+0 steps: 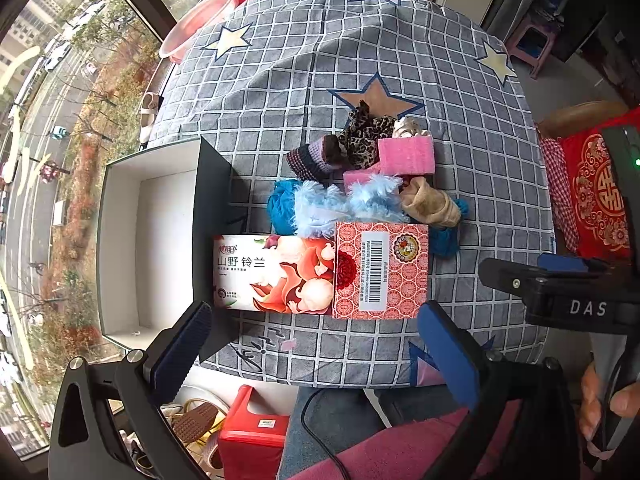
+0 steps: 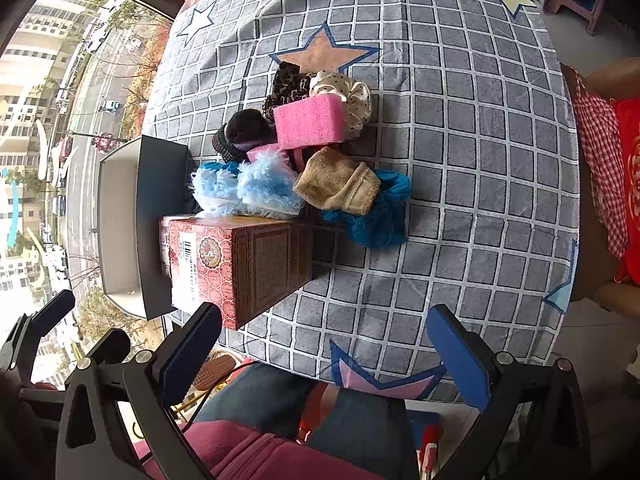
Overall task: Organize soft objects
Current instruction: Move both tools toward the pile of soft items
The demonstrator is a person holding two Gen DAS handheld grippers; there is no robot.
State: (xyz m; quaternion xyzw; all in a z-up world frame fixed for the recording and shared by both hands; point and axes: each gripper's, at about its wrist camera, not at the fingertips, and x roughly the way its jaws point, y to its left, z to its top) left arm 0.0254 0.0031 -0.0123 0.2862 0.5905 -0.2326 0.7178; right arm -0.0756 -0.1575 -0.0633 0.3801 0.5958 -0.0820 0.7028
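Note:
A pile of soft things lies mid-table: a pink sponge [image 1: 406, 155] [image 2: 310, 124], a light blue fluffy piece [image 1: 340, 204] [image 2: 256, 188], a beige sock [image 1: 430, 202] [image 2: 340, 186], a teal cloth [image 1: 282, 204] [image 2: 380, 216], a leopard scrunchie [image 1: 366, 136] [image 2: 286, 84], a white dotted scrunchie [image 2: 352, 96] and a dark knit sock [image 1: 312, 156] [image 2: 240, 132]. An open empty box [image 1: 152, 232] [image 2: 120, 224] stands at the table's left edge. My left gripper [image 1: 316, 344] and right gripper [image 2: 324, 354] are both open and empty near the front edge.
Two cartons, a floral one [image 1: 272, 272] and a red patterned one [image 1: 380, 270] [image 2: 240, 264], stand in front of the pile. The checked tablecloth [image 1: 400, 60] covers the table. A red stool [image 1: 252, 428] and my legs are below; a window is at left.

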